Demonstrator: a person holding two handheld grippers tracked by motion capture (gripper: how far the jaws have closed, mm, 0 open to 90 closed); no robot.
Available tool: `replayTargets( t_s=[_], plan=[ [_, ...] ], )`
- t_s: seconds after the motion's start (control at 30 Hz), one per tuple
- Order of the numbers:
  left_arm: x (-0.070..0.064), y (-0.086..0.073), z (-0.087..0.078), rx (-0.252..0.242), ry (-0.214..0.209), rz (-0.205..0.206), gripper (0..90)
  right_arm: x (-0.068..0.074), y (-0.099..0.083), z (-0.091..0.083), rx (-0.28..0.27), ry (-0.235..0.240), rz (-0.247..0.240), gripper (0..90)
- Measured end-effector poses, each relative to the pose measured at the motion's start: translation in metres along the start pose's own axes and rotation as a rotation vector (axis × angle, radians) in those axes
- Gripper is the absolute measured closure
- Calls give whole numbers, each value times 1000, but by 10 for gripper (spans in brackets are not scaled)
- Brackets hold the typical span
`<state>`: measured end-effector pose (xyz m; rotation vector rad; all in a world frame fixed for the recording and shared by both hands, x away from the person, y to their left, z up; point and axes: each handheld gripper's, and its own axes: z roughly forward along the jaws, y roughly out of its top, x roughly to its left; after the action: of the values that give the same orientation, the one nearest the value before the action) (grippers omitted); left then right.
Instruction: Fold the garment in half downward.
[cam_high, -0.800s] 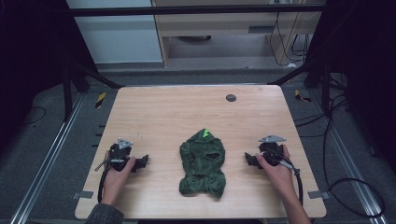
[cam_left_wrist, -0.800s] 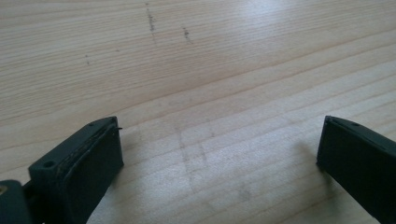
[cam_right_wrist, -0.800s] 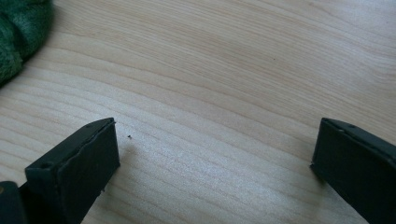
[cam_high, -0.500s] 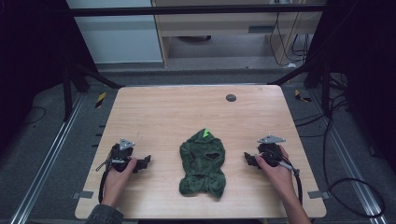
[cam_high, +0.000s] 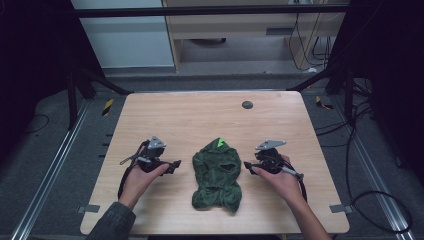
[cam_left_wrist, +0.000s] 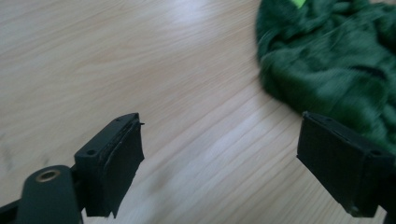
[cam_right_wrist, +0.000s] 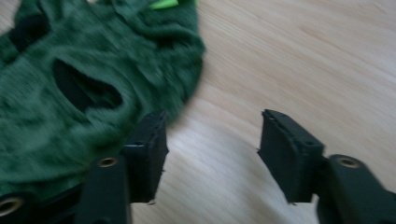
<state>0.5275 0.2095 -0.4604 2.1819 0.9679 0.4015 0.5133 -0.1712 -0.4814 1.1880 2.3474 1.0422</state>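
**Green knit piece lies between your two tools, long axis running up the frame**

In the high view the green knit garment (cam_high: 217, 172) sits on the desk (cam_high: 200, 120) at lower centre, its long axis running from the bright green tip at the top down to the bunched hem near the desk's lower edge. Your left tool (cam_high: 172, 164) is just to its left, your right tool (cam_high: 248, 167) just to its right; both point inward at its sides, about level with its upper half. The right one looks slightly nearer.

In the left gripper view the left tool (cam_left_wrist: 219, 170) gapes wide and holds nothing, with the garment (cam_left_wrist: 331, 60) at upper right, beyond the right-hand jaw. In the right gripper view the right tool (cam_right_wrist: 212, 154) is likewise spread and empty, the garment (cam_right_wrist: 88, 79) filling the upper left, its edge just beside the left-hand jaw.
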Motion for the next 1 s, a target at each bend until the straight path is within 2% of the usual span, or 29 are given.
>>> replayTargets(
  t_s=[0.03, 0.07, 0.1, 0.13, 0.27, 0.4, 0.5, 0.6, 0.67, 0.87, 1.0],
  plan=[
    [0, 0, 0, 0, 0, 0, 174, 0, 0, 0, 0, 0, 0, 456],
    [-4, 10, 8, 18, -14, 33, 174, 2, 4, 1, 0, 15, 0, 488],
    [-4, 12, 11, 20, -17, 37, 215, 2, 12, 5, 2, 32, -15, 547],
    [-6, 18, 16, 23, -20, 48, 226, 2, 13, 6, 2, 35, -17, 569],
    [-8, 33, 30, 16, -31, 61, 327, 0, 28, 12, 1, 55, -31, 657],
    [-11, 45, 39, 10, -49, 75, 389, 0, 39, 21, 13, 66, -43, 690],
    [-15, 50, 47, 18, -69, 75, 409, 2, 44, 27, 21, 72, -44, 684],
    [-19, 54, 53, 29, -74, 95, 408, 3, 47, 34, 33, 71, -51, 658],
    [-20, 54, 57, 24, -78, 88, 397, 3, 48, 38, 35, 70, -49, 639],
    [-23, 51, 67, 77, -83, 102, 387, 3, 46, 51, 66, 76, -29, 573],
    [-21, 47, 70, 78, -86, 84, 393, 5, 46, 53, 73, 82, -34, 554]
  ],
)
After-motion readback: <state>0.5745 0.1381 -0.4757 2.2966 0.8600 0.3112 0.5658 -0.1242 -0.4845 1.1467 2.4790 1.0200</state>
